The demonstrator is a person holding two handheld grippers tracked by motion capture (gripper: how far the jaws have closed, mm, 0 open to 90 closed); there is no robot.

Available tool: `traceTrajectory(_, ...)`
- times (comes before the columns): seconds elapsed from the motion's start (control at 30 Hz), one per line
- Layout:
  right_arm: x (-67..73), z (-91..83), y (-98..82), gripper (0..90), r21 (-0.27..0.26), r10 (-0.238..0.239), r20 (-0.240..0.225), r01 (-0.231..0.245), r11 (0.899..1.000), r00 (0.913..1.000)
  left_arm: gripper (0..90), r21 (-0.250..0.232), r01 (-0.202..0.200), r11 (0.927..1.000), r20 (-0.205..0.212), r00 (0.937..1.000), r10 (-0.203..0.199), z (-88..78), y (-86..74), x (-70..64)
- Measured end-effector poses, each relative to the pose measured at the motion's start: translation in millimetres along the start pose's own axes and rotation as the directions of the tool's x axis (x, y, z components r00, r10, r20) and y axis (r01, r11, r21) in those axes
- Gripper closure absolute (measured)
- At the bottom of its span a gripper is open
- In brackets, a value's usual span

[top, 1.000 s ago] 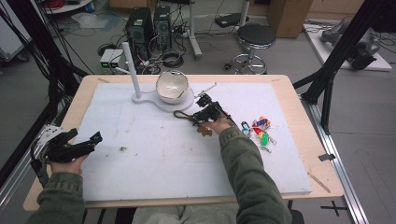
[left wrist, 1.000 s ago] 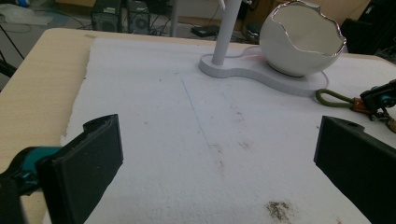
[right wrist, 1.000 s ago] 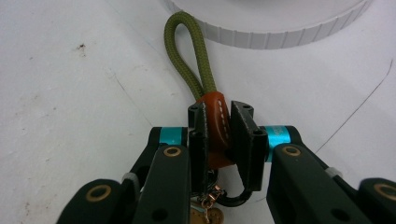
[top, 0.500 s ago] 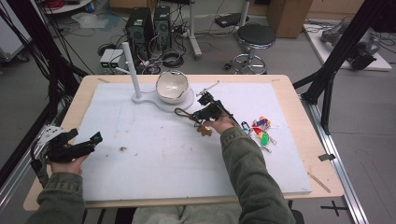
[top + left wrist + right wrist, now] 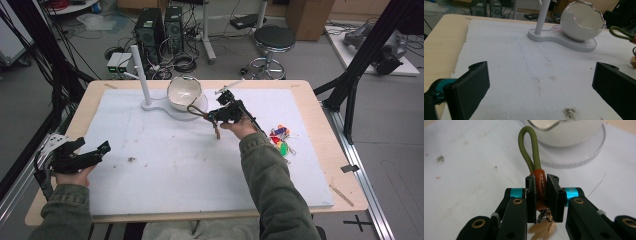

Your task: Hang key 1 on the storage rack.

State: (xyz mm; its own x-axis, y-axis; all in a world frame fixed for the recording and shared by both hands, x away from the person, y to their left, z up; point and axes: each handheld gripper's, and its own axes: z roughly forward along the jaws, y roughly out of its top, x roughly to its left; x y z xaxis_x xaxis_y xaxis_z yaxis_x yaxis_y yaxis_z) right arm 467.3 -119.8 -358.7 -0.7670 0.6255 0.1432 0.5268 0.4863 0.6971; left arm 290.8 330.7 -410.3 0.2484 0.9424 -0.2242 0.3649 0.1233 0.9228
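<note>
Right gripper [image 5: 541, 195] is up over the far middle of the white foam mat [image 5: 165, 170], jaws pressed tight on a keychain [image 5: 539, 185]: they pinch its brown stitched leather collar, the olive-green cord loop [image 5: 529, 147] rears up beyond the jaw tips, and a metal ring with a pale tan tassel [image 5: 543, 228] dangles below the jaws. From the high view, that keychain [image 5: 199, 111] hangs off the front of the right gripper [image 5: 216, 116], its loop reaching toward the eggshell-shaped white bowl [image 5: 184, 92], which sits just ahead of the jaws on a flat white stand [image 5: 165, 108] with an upright white post [image 5: 139, 72]. Whether the loop touches the bowl, can't tell.

Behind and to the side of the right hand [image 5: 239, 128], near the mat's right edge, lies a small heap of colourful trinkets [image 5: 280, 140].

Left gripper [image 5: 82, 156] is well apart, low at the near-left edge of the mat, held in the left hand [image 5: 67, 167]. Its jaws stand spread wide with nothing between them. In the left gripper view [image 5: 540, 82], bare stained foam lies between the jaws, a dark smudge [image 5: 569, 112] close in, and the bowl [image 5: 584, 21] with its jagged silver rim stands well ahead, the green loop [image 5: 621, 32] poking in beside it.
</note>
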Motion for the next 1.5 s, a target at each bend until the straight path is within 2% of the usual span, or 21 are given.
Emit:
traceTrajectory(0.07,0.3,-6.1,5.0,78.9,-0.023,0.010,-0.009,-0.010,1.000,0.9999,1.7,-0.003,0.003,1.0000,0.007,1.0000,-0.003,-0.1,0.2,0.3)
traceTrajectory(0.13,1.0,-11.6,10.8,78.9,-0.036,0.004,0.002,-0.004,0.999,1.0000,1.7,-0.001,0.004,1.0000,0.007,1.0000,-0.004,0.5,0.2,0.5)
traceTrajectory(0.57,7.0,-27.4,38.0,78.8,-0.100,-0.015,0.007,0.015,0.995,0.9999,1.7,0.003,0.003,1.0000,0.006,1.0000,-0.003,1.2,0.2,0.9)
traceTrajectory(0.63,7.2,-27.8,39.7,78.8,-0.100,-0.013,0.004,0.013,0.995,0.9999,1.7,0.002,0.006,1.0000,0.008,1.0000,-0.006,1.2,0.2,0.7)
traceTrajectory(0.67,8.0,-28.4,41.9,78.8,-0.107,0.003,0.004,-0.003,0.994,1.0000,1.7,0.000,0.003,1.0000,0.007,1.0000,-0.003,1.2,0.1,0.7)
traceTrajectory(0.9,8.8,-28.2,46.5,78.8,-0.105,0.006,0.009,-0.005,0.994,0.9999,1.7,0.001,0.005,1.0000,0.006,1.0000,-0.005,1.6,0.1,0.8)
traceTrajectory(1.13,12.5,-30.1,59.4,78.7,-0.109,0.000,0.012,0.001,0.994,0.9999,1.7,0.004,0.004,1.0000,0.004,1.0000,-0.004,1.5,0.1,0.7)
traceTrajectory(1.4,16.0,-22.7,72.1,78.7,-0.105,-0.018,0.012,0.019,0.994,0.9998,1.7,0.007,0.003,1.0000,0.006,1.0000,-0.003,2.0,-0.1,0.4)
traceTrajectory(1.47,19.9,-18.2,80.3,78.8,-0.102,-0.036,0.008,0.037,0.994,0.9993,1.7,0.009,0.002,1.0000,0.005,1.0000,-0.002,2.2,0.0,0.7)
traceTrajectory(1.5,22.0,-16.0,83.7,78.7,-0.102,-0.030,0.002,0.030,0.994,0.9996,1.7,0.009,0.001,1.0000,0.004,1.0000,-0.002,2.5,-0.1,0.8)
